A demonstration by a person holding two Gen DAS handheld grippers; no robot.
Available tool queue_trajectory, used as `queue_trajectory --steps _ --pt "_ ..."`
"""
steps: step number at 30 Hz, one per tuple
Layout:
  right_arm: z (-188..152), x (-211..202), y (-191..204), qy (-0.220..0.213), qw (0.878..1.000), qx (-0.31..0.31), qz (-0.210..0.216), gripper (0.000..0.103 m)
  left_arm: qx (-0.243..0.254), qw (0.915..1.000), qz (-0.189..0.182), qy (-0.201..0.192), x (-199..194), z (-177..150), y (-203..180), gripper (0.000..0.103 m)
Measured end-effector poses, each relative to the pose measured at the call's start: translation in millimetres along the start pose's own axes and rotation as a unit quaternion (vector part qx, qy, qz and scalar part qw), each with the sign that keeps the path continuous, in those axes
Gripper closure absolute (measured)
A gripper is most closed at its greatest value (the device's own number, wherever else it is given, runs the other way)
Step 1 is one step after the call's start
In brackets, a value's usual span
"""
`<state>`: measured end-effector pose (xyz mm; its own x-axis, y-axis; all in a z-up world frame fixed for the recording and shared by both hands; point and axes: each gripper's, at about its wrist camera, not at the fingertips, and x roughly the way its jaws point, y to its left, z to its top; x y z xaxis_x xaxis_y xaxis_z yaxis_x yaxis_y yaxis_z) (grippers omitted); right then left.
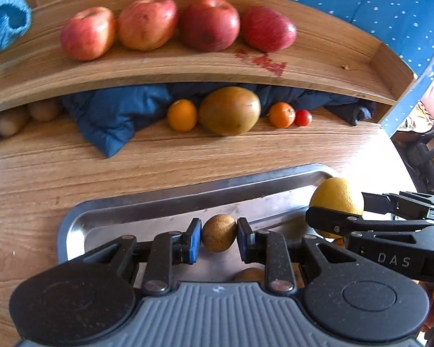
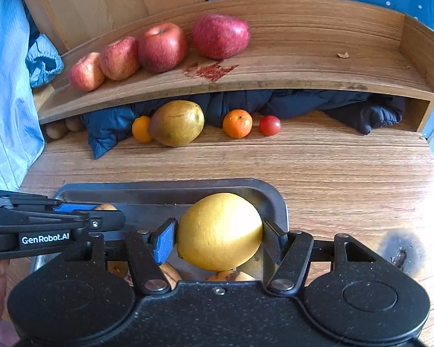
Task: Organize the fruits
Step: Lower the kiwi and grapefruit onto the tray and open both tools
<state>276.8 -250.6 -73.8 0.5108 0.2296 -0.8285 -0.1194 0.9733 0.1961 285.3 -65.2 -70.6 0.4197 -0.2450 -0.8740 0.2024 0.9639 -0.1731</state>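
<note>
**Both tongs on round fruit over the metal tray**

The right tongs (image 2: 220,238) are closed on a large yellow citrus, probably a lemon or small pomelo (image 2: 219,231), clamped across its widest part with the blue pad on its left flank and the dark pad on its right. It sits above the right end of the metal tray (image 2: 277,202), near the front of the desk (image 2: 332,159). I judge it firm and fairly heavy for its size, with a pebbled rind that gives decent grip. A squeeze at the equator suits it; off-centre pressure could let it roll out.

The left tongs (image 1: 218,238) bracket a small brown round fruit (image 1: 218,232) over the tray's middle. The pads stand right at its sides, but whether they press it or leave a sliver of gap cannot be told. It looks light and hard-skinned, perhaps brittle, so a gentle hold across the middle should do.

More brownish fruit lies in the tray beneath. Far off, four red apples (image 1: 208,24) line the shelf (image 1: 318,66). Under it, against a dark blue jacket (image 1: 112,115), sit a mango (image 1: 230,111), two small oranges (image 1: 281,114) and a cherry tomato (image 1: 303,117).
</note>
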Motion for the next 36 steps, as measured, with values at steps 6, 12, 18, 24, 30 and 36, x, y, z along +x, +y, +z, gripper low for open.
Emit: queue_trajectory --steps 6,12,18,24,30,36 --pt "0.9 5.5 3.4 -0.001 1.000 -0.006 -0.004 0.038 -0.001 1.0000 0.003 0.007 5.1 0.5 4.8 0.075" --pt "0.0 5.9 6.5 -0.011 1.000 -0.008 -0.013 0.038 0.008 0.9997 -0.002 0.021 10.2 -0.1 6.5 0.075" --pt "-2.0 2.8 6.9 -0.013 1.000 -0.013 -0.014 0.038 0.010 0.9997 -0.008 0.021 11.9 0.9 3.6 0.074" --pt "-1.7 -18.5 10.6 -0.049 0.998 -0.029 -0.003 0.029 -0.008 1.0000 0.006 -0.001 -2.8 -2.2 1.0 0.045" --pt "-18.7 -53.6 15.5 -0.087 0.995 -0.052 -0.010 0.013 -0.033 0.9983 0.031 -0.037 -32.5 -17.9 2.1 0.018" --pt "-45.4 -84.8 16.5 -0.103 0.993 -0.054 -0.008 0.004 -0.042 0.9948 0.060 -0.071 -67.0 -44.9 -0.7 0.003"
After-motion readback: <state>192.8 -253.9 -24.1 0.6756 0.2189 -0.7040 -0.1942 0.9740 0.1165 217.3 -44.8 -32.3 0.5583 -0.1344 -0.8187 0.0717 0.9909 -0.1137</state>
